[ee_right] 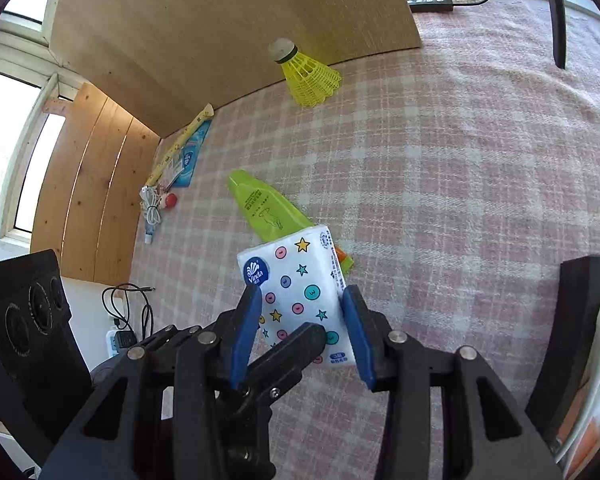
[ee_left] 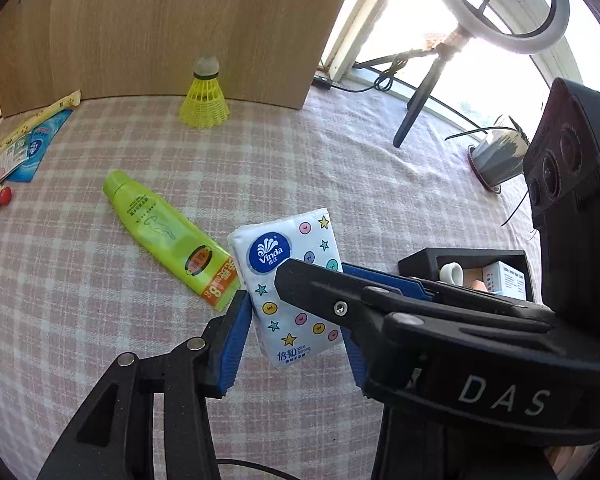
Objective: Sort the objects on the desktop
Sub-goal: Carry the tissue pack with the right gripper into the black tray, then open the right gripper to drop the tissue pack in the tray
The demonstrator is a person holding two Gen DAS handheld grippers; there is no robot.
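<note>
Tissue pack point(ee_left: 288, 280) sits between both grippers' pads, above the tablecloth point(ee_left: 340, 168). Tube point(ee_left: 168, 236) lies on the cloth just left of and beyond the pack. Shuttlecock point(ee_left: 204, 96) stands far, against the wooden board point(ee_left: 160, 28). Sachets point(ee_left: 28, 140) and a coiled cable point(ee_right: 151, 212) far left. Open box point(ee_left: 472, 272) near right, potted plant point(ee_left: 500, 156) beyond it.

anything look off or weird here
Both grippers clamp the same tissue pack: the left gripper and the right gripper hold it tilted above the checked cloth. The green tube lies loose on its side; the shuttlecock stands upright. Nothing spilled.
</note>
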